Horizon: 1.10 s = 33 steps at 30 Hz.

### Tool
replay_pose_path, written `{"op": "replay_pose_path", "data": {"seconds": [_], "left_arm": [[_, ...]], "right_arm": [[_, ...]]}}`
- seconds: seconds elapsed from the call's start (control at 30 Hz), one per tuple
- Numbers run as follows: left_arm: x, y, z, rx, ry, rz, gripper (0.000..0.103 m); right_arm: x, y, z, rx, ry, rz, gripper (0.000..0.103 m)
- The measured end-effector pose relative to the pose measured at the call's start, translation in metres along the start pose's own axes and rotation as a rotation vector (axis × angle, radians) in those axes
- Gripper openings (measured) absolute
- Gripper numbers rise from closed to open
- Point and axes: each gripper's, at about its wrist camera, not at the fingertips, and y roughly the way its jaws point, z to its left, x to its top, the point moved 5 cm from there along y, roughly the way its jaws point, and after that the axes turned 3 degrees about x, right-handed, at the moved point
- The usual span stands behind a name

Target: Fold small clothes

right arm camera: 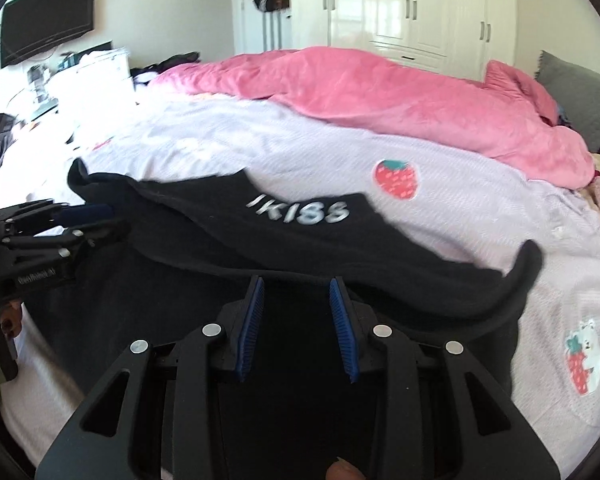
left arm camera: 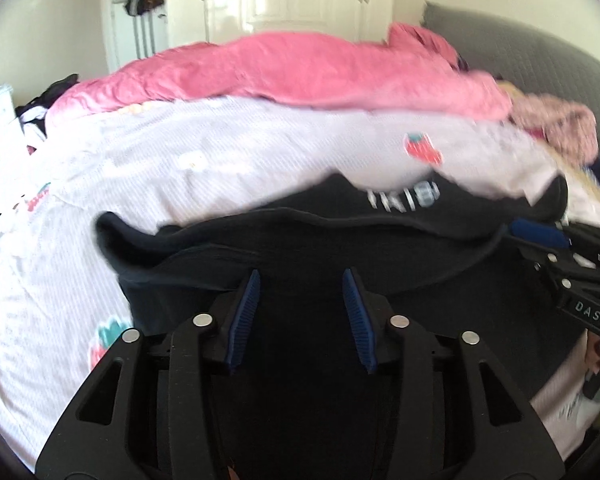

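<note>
A bright bedroom is shown: white wardrobes (right arm camera: 420,8), a wall-mounted television (right arm camera: 48,16), and a bed (right arm camera: 480,208) covered by a pink duvet (right arm camera: 380,92).

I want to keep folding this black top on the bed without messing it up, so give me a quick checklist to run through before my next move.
1. Left gripper free of cloth: ok, jaws apart, nothing pinched.
2. Right gripper free of cloth: ok, jaws apart, nothing between the pads.
3. Black top already folded over: ok, the lettered part lies doubled across it.
4. Fold lying flat: not ok, edges ripple and one corner curls up.
5. Sheet beyond the top free: ok.
6. Pink blanket apart from the top: ok.
</note>
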Motion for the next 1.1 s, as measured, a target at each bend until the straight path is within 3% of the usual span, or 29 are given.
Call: {"op": "replay_pose_path", "data": {"seconds": [0.3,0.4,0.47,0.57,0.67,0.9,0.93,1.0,1.03,1.07,1.1], "left_arm": [[0.023,-0.008,0.052,0.07,-0.123,-0.07,0.039],[0.022,-0.009,0.069,0.085,-0.177,-0.053,0.041],[0.017,-0.007,0.078,0.088,-0.215,-0.031,0.043],[0.01,-0.001,0.087,0.078,-0.268,0.005,0.051],[0.002,0.006,0.09,0.069,-0.291,0.043,0.051],[-0.009,0.019,0.093,0.062,-0.315,0.095,0.056],[-0.009,0.02,0.092,0.06,-0.315,0.095,0.055],[-0.008,0.02,0.09,0.056,-0.308,0.09,0.038],[-0.007,0.02,0.09,0.06,-0.302,0.085,0.032],[-0.006,0.02,0.089,0.067,-0.294,0.082,0.02],[-0.005,0.02,0.088,0.071,-0.287,0.08,0.012]], "right_arm": [[0.015,-0.007,-0.049,-0.073,0.141,-0.082,0.034],[0.013,-0.02,-0.069,-0.128,0.177,-0.112,0.035],[0.009,-0.028,-0.085,-0.168,0.204,-0.12,0.042],[0.003,-0.033,-0.104,-0.214,0.237,-0.107,0.047],[-0.002,-0.029,-0.115,-0.203,0.257,-0.079,0.058],[-0.01,-0.003,-0.118,-0.194,0.279,-0.007,0.059],[-0.01,-0.002,-0.118,-0.196,0.283,-0.009,0.059],[-0.01,0.001,-0.12,-0.182,0.299,-0.016,0.055],[-0.011,0.002,-0.121,-0.181,0.305,-0.014,0.041],[-0.012,0.002,-0.122,-0.184,0.308,-0.008,0.026],[-0.012,0.003,-0.123,-0.19,0.31,-0.005,0.019]]}}
